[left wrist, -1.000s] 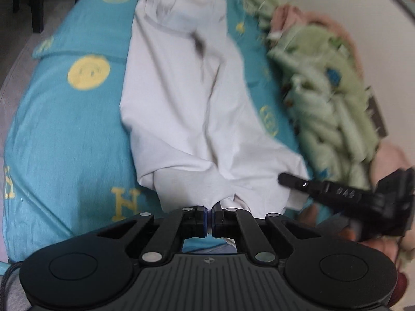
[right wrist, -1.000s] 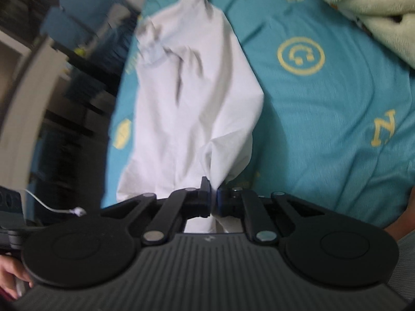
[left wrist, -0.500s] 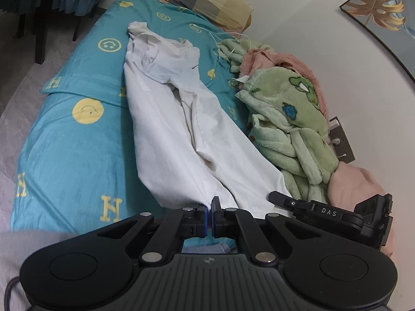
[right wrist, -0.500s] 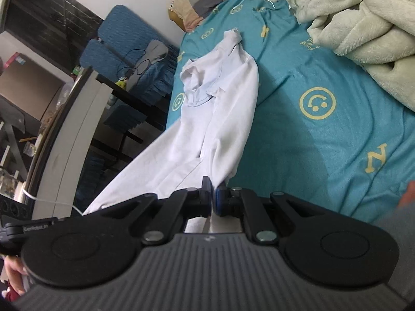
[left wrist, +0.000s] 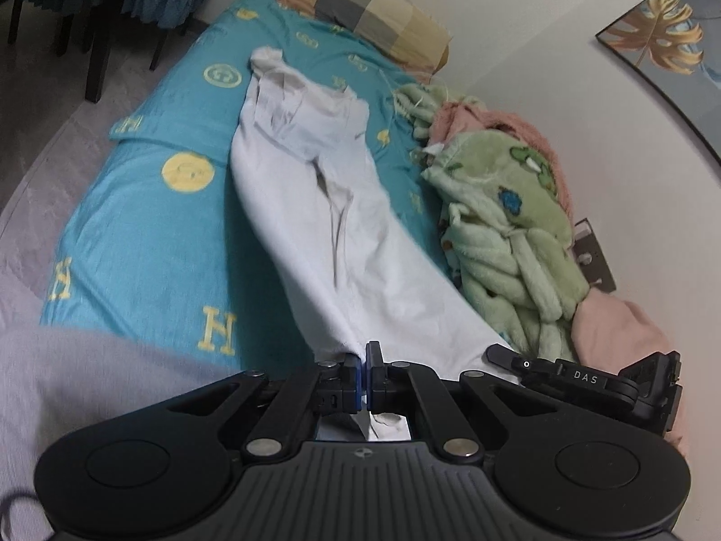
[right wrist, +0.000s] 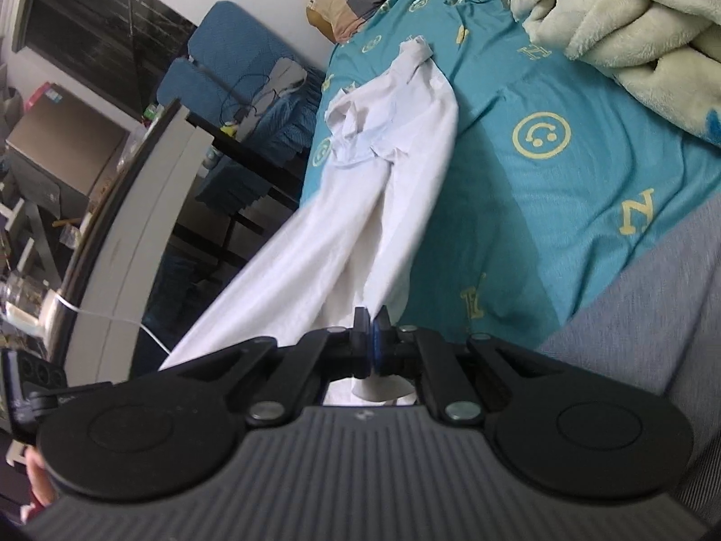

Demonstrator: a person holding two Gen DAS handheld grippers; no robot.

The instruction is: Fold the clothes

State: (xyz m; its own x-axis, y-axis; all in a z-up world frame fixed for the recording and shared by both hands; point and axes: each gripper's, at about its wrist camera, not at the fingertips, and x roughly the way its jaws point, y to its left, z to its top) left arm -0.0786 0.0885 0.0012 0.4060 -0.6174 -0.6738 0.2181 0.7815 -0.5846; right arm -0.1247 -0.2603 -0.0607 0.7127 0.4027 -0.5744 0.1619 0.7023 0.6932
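Right now I have the white shirt [left wrist: 342,225] pinched at its near hem in both tools: the left gripper [left wrist: 364,372] has its jaws closed tight on one corner of the cloth, and the right gripper [right wrist: 372,342] has its jaws closed on the other corner, with a tuft of fabric poking out behind each. The shirt runs away from me in a long, lifted strip, its collar end resting on the teal bed sheet [left wrist: 135,234] toward the checked pillow [left wrist: 365,13], and the green blanket [left wrist: 500,225] is heaped just beside it on the wall side. I judge this to be the spreading step, before any fold is made. Next I would want to pull the two corners apart to open the hem flat, then lower it onto the bed clear of the blanket.
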